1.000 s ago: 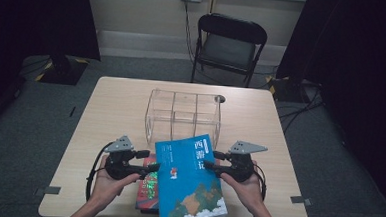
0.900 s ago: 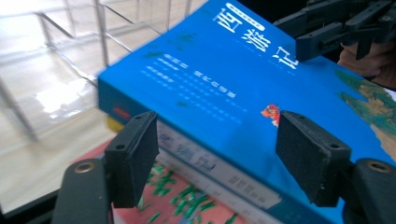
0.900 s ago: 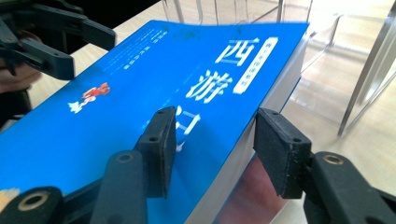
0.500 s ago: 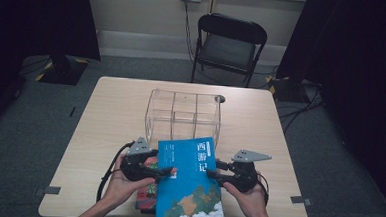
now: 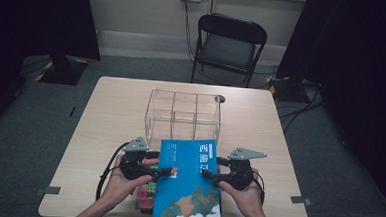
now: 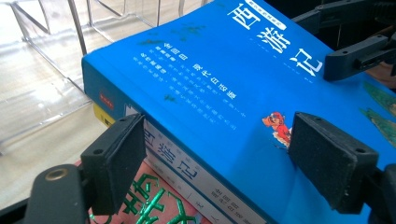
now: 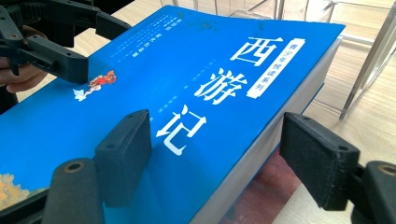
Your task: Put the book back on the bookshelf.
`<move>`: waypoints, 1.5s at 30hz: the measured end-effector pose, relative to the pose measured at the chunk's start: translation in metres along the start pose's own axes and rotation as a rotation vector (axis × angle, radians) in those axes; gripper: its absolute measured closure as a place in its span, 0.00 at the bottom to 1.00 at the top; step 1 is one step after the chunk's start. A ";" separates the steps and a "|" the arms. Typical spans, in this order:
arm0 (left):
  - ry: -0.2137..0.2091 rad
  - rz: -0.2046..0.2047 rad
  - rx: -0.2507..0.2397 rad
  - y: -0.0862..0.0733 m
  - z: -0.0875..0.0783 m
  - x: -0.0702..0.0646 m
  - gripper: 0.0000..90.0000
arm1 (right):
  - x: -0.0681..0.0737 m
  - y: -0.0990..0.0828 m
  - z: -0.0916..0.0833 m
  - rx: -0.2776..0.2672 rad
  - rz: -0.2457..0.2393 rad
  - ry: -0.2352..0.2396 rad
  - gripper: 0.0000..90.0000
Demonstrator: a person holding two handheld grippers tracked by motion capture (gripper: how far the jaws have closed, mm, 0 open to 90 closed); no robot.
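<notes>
Jaws on both grippers have just been opening and now stand apart, each straddling one edge of the blue book (image 5: pixel 189 183) without pinching it: left gripper (image 6: pixel 215 163) spans the spine edge, right gripper (image 7: pixel 219 156) the page edge. Book lies flat on a red book (image 5: pixel 145 193) at the near table (image 5: pixel 105 119) edge, just in front of the clear organizer (image 5: pixel 183 115).
</notes>
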State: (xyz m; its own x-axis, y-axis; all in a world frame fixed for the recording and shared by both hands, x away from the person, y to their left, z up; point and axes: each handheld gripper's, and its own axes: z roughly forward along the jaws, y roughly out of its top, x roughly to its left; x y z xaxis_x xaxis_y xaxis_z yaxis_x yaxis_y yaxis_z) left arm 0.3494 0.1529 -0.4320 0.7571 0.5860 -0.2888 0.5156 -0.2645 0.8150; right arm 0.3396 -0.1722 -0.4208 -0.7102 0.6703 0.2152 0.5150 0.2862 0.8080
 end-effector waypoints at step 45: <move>-0.037 -0.022 0.031 -0.004 -0.003 -0.006 0.16 | -0.004 0.019 0.016 -0.023 0.096 0.090 0.49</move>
State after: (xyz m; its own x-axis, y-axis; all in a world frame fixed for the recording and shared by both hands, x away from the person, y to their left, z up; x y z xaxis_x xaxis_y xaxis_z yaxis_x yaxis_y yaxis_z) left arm 0.3415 0.1527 -0.4321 0.7597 0.5632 -0.3252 0.5438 -0.2759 0.7925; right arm 0.3597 -0.1581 -0.4149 -0.6986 0.6297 0.3398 0.5725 0.2072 0.7933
